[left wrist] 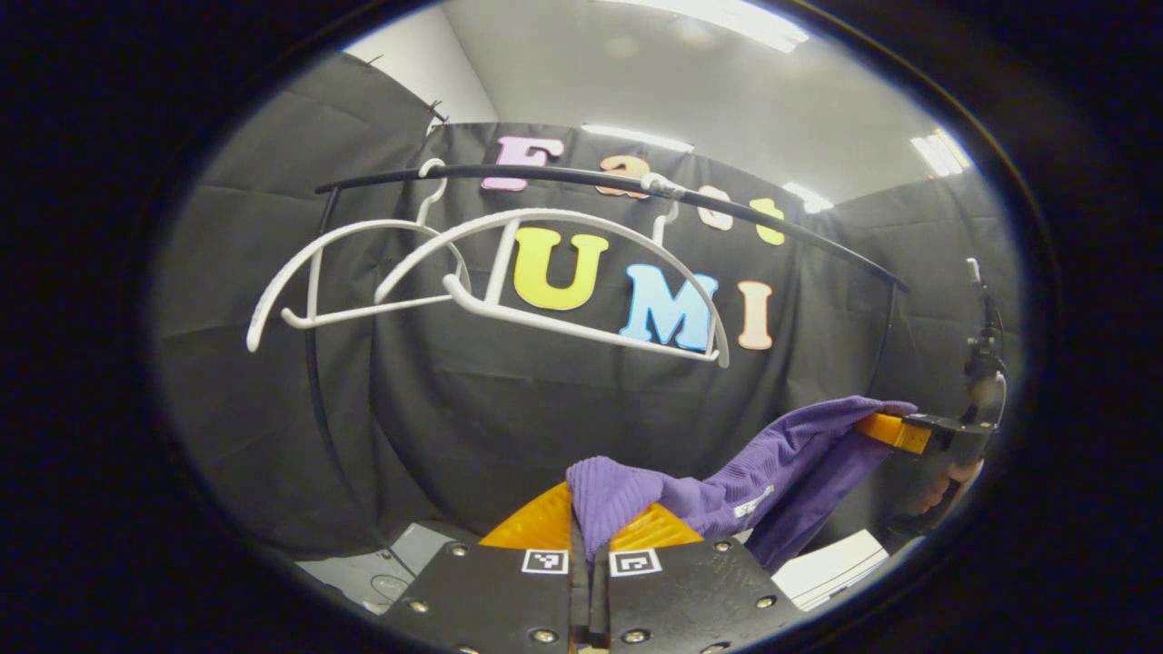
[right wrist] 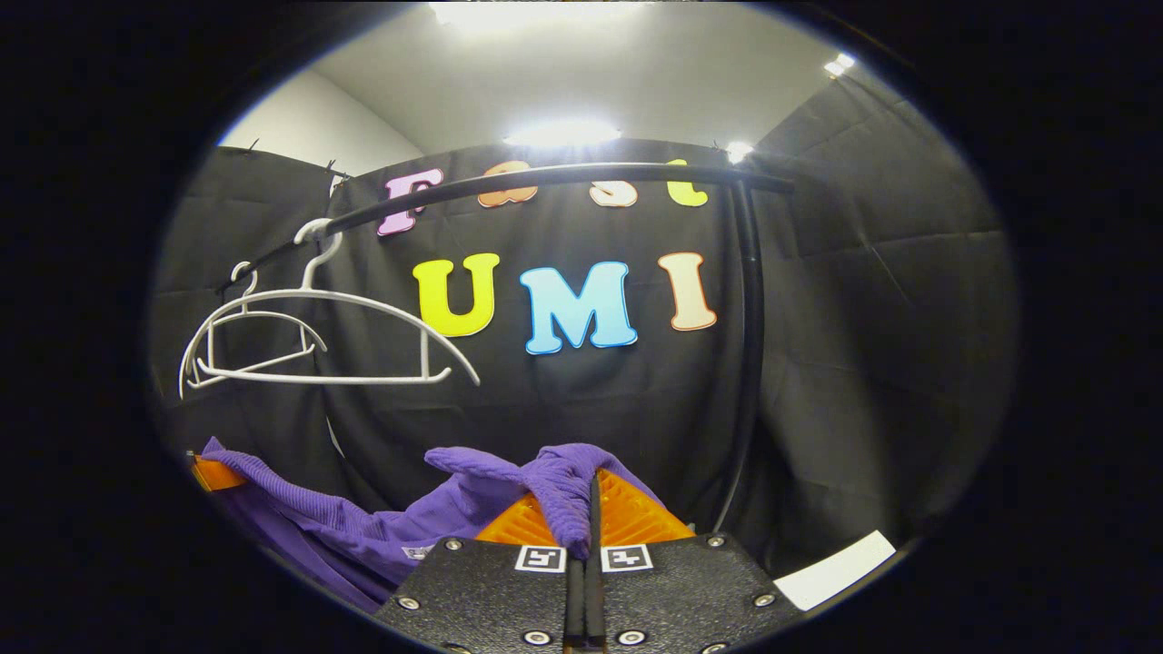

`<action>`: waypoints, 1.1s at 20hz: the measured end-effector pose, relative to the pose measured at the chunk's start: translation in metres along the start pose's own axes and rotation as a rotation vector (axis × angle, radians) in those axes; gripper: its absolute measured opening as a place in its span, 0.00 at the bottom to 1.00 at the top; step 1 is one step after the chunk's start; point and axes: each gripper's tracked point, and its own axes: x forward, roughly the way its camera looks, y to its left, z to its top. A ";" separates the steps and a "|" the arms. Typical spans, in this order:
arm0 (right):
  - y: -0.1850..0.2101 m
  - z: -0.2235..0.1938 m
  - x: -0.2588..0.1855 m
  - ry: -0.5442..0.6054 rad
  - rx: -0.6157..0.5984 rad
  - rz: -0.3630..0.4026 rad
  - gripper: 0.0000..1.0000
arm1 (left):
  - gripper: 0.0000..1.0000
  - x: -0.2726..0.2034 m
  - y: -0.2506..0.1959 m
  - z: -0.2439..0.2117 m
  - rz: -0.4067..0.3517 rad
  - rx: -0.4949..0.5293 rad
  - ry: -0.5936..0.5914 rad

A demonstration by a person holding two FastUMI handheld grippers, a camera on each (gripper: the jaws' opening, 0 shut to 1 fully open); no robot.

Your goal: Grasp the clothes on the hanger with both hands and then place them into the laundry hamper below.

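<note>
A purple ribbed garment (left wrist: 727, 490) hangs stretched between both grippers, below the rail. My left gripper (left wrist: 589, 522) is shut on one end of the cloth, which bunches over its fingers. In the left gripper view the right gripper (left wrist: 895, 429) holds the other end at the far right, with a hand beneath it. In the right gripper view my right gripper (right wrist: 591, 509) is shut on a fold of the purple garment (right wrist: 382, 522), and the left gripper (right wrist: 213, 472) pinches the far end at the lower left. Two bare white hangers (left wrist: 509, 282) (right wrist: 318, 336) hang on the black rail (left wrist: 581, 177).
The rail's black upright post (right wrist: 750, 345) stands right of centre in the right gripper view. A white surface (left wrist: 831, 563) (right wrist: 836, 568) lies low to the right. A pale grey surface (left wrist: 382, 568) shows below the left gripper. Black cloth walls close the booth.
</note>
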 end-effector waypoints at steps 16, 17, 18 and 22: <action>0.053 -0.157 -0.099 0.319 0.057 0.060 0.00 | 0.07 -0.079 0.040 -0.154 -0.031 0.035 0.272; 0.056 -0.171 -0.102 0.353 0.059 0.078 0.00 | 0.07 -0.078 0.041 -0.168 -0.024 0.034 0.305; 0.057 -0.186 -0.105 0.385 0.060 0.090 0.00 | 0.07 -0.076 0.042 -0.182 -0.014 0.028 0.337; 0.057 -0.231 -0.105 0.468 0.075 0.098 0.00 | 0.06 -0.081 0.059 -0.241 0.034 0.032 0.436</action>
